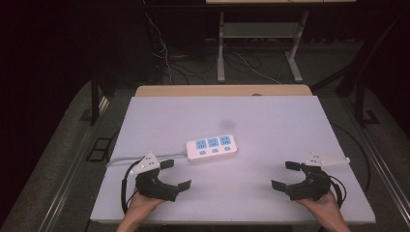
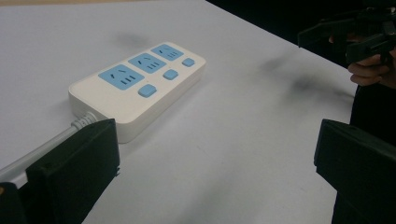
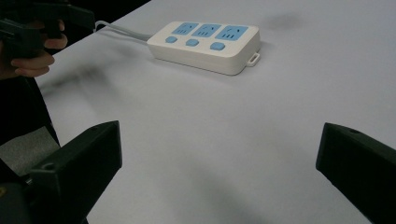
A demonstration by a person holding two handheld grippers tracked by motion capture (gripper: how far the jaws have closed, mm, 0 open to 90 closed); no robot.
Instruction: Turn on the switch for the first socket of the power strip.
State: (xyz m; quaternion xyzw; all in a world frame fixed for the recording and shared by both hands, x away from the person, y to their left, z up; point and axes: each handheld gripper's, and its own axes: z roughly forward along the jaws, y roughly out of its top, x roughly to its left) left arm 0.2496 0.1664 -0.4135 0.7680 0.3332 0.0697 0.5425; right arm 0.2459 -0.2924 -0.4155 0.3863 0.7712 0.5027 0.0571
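A white power strip with three blue sockets and three blue switches lies flat near the middle of the white table. Its grey cord runs off to the left. My left gripper rests at the front left, open, with nothing between its jaws; the power strip lies just ahead of it. At the front right my right gripper is open too and holds nothing. From there the power strip lies farther off, and the other hand's gripper shows at the upper left.
The table's wooden far edge shows behind the white top. Beyond it stand a desk frame and loose cables on the dark floor. A faint dark smudge marks the tabletop behind the strip.
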